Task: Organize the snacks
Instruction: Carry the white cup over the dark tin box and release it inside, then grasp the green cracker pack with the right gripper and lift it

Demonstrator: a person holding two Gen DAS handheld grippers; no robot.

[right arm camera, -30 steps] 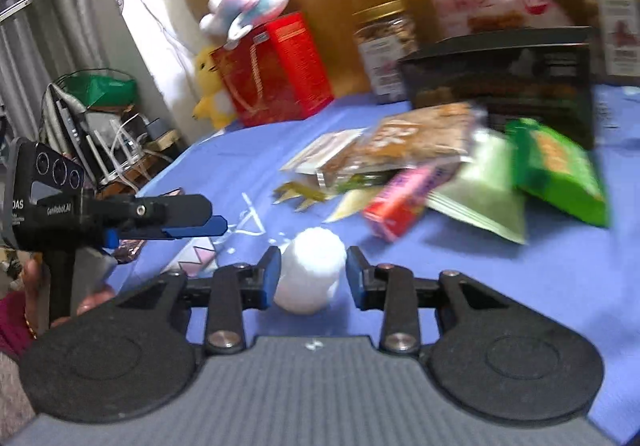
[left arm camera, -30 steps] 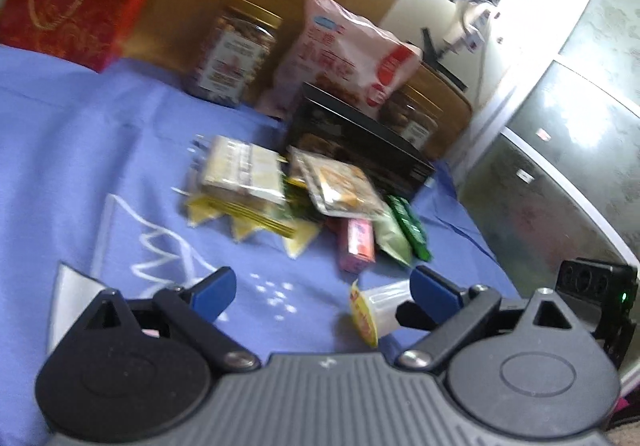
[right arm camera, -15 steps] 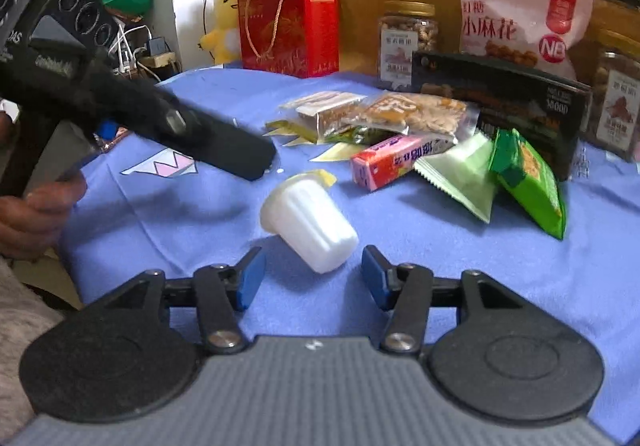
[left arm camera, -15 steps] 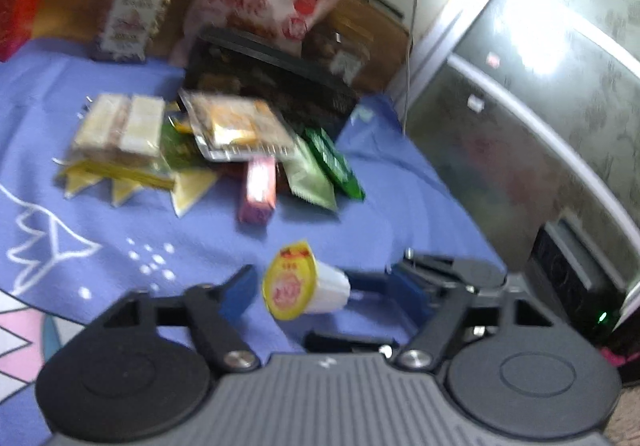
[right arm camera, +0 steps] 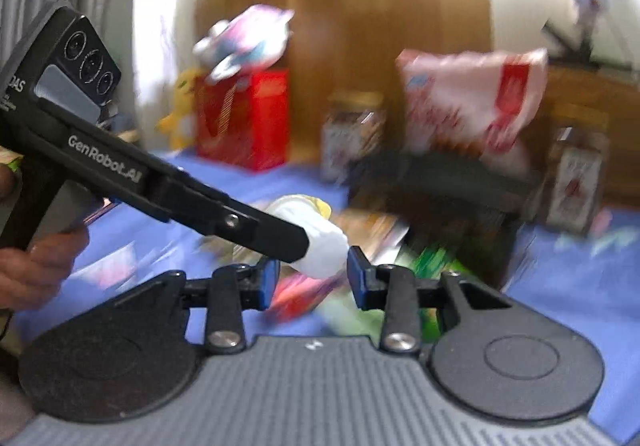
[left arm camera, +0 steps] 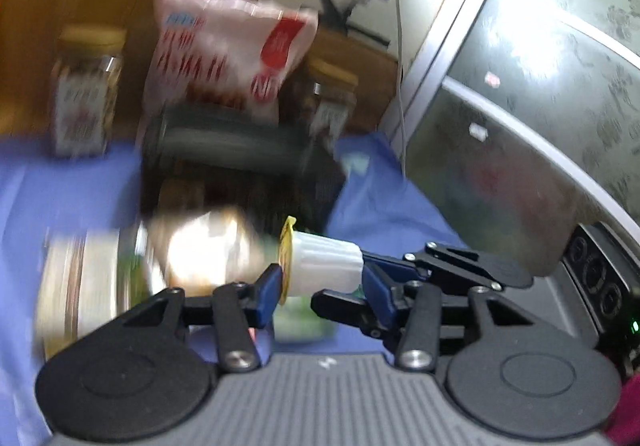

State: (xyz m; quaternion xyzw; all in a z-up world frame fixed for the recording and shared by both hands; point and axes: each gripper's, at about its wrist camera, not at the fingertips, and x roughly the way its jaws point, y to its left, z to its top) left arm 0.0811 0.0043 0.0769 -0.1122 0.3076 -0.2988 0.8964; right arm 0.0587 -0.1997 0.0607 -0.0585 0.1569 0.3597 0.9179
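Note:
A white jelly cup (left arm camera: 324, 266) with a yellow lid hangs sideways above the blue cloth. My left gripper (left arm camera: 322, 290) is closing on it lengthwise, one pad on the lid and the other at the base. In the left wrist view my right gripper (left arm camera: 348, 280) comes in from the right, and its fingers flank the cup's base. The right wrist view shows the cup (right arm camera: 324, 242) between the closing jaws of my right gripper (right arm camera: 312, 280), touching the right pad. One of the left gripper's fingers (right arm camera: 240, 219) crosses in front and hides the cup's left side.
A pile of snack packets (left arm camera: 200, 246) lies on the cloth under the cup. Behind it stand a black box (left arm camera: 240, 161), a pink bag (left arm camera: 224, 57) and two jars (left arm camera: 86, 93) (left arm camera: 332, 101). A red gift bag (right arm camera: 244, 121) stands at the back left. A hand (right arm camera: 36, 266) grips the left tool.
The right gripper had the cup, then opened with it lying on the cloth. The left gripper swung in from the left. Now the cup is off the cloth between both grippers.

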